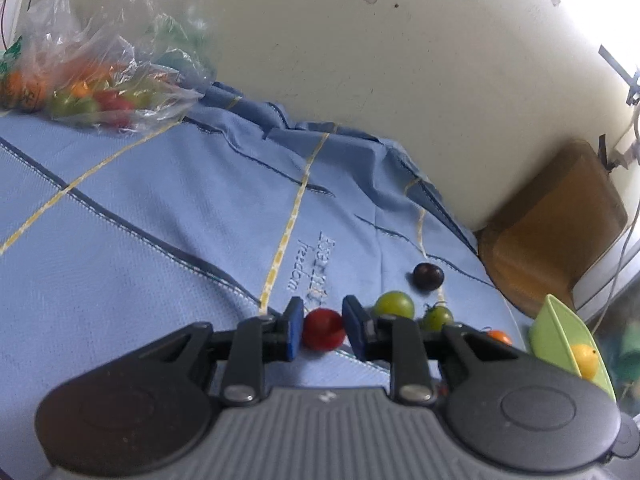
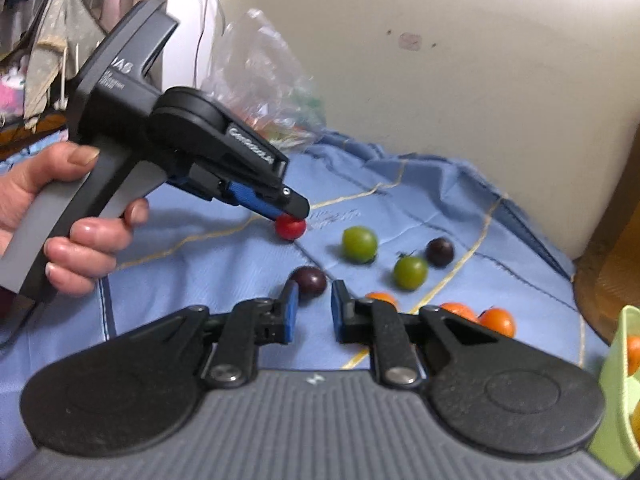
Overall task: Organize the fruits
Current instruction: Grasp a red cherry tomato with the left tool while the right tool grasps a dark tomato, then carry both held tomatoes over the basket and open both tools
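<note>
Only from the right wrist — a hand (image 2: 60, 216) gripping the left gripper (image 2: 294, 216).

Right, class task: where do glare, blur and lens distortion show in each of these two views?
Left wrist view: glare whites out the top right corner; the clear plastic bag of fruit looks soft; yellow stripes on the light blue cloth bow. Right wrist view: even light; the lime green plastic bowl blurs at the edge.

wall (image 1: 400, 100): cream, stained | cloth (image 1: 140, 208): blue, striped | wooden furniture (image 1: 552, 220): right | light: bright upper right
</note>
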`<state>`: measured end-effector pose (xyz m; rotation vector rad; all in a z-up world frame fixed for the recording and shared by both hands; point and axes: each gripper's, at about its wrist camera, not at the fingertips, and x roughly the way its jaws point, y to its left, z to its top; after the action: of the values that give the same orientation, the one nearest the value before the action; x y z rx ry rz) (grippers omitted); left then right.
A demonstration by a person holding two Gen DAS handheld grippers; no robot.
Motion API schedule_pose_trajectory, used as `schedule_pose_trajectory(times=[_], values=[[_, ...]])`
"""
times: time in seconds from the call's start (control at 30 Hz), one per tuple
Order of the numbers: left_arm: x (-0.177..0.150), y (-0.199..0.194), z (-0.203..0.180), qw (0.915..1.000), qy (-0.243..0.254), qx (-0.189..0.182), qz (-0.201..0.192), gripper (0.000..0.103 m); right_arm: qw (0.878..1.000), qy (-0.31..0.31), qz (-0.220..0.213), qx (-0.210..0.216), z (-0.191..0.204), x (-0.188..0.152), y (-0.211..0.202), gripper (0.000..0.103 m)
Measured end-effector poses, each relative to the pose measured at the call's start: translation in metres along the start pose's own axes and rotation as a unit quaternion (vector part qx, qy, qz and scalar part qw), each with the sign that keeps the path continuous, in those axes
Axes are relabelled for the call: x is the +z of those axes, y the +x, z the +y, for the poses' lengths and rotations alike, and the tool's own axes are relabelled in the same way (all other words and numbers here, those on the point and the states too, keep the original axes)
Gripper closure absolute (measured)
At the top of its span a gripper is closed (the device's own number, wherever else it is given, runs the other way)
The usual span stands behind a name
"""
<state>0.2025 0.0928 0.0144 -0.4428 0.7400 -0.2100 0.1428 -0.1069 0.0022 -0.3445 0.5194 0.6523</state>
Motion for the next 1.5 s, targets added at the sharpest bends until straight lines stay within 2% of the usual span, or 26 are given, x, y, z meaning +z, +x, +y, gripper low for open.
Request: schedule_pose_trajectory(times=[0.07,0.17,0.2,0.33,0.47,0.7,0.83,0.93,1.0,1.3,1.5], values=[[0.001,-0.001,0.001,1.0000,-0.002,-0.001,-0.003,0.078,1.000,0.004,0.007,0.000,0.001,-0.002,0.005,0.082],[0.000,-0.002,0.003,0.9999,0.004,-0.006,-0.007,0.058,1.000,0.021,-0.001,0.004,-0.002,0.000,0.004,0.081],[0.000,-0.003,0.002,0.9999,0.007,-0.008,-0.008,0.058,1.000,0.026,-0.002,0.006,-0.003,0.001,0.004,0.080],[-0.002,-0.006,-0.006,0.9992,0.034,-0.012,-0.016,0.057,0.999,0.038,-0.006,0.028,0.000,0.003,0.000,0.074],[-0.008,0.001,-0.014,0.9982,0.060,-0.002,-0.009,0.058,0.999,0.028,-0.014,0.040,0.009,0.003,0.001,0.058],[-0.019,0.009,-0.029,0.9908,0.124,0.054,-0.010,0.073,1.000,0.030,0.003,0.006,0.006,0.001,0.018,0.056],[-0.023,0.010,-0.032,0.9886,0.137,0.060,-0.013,0.077,0.998,0.067,0.015,0.009,-0.009,0.000,0.022,0.058],[-0.023,0.008,-0.032,0.9896,0.133,0.053,-0.017,0.077,0.998,0.062,0.016,0.004,-0.007,-0.001,0.022,0.064],[-0.022,0.005,-0.029,0.9920,0.119,0.035,-0.020,0.077,0.998,0.059,0.013,-0.011,-0.005,-0.001,0.021,0.080],[-0.022,-0.006,-0.033,0.9929,0.109,-0.030,-0.035,0.077,0.999,0.038,-0.023,-0.025,0.006,-0.016,-0.021,0.081],[-0.028,-0.007,-0.051,0.9909,0.121,-0.054,-0.026,0.077,0.990,0.100,-0.047,-0.091,-0.025,-0.032,-0.062,0.081]])
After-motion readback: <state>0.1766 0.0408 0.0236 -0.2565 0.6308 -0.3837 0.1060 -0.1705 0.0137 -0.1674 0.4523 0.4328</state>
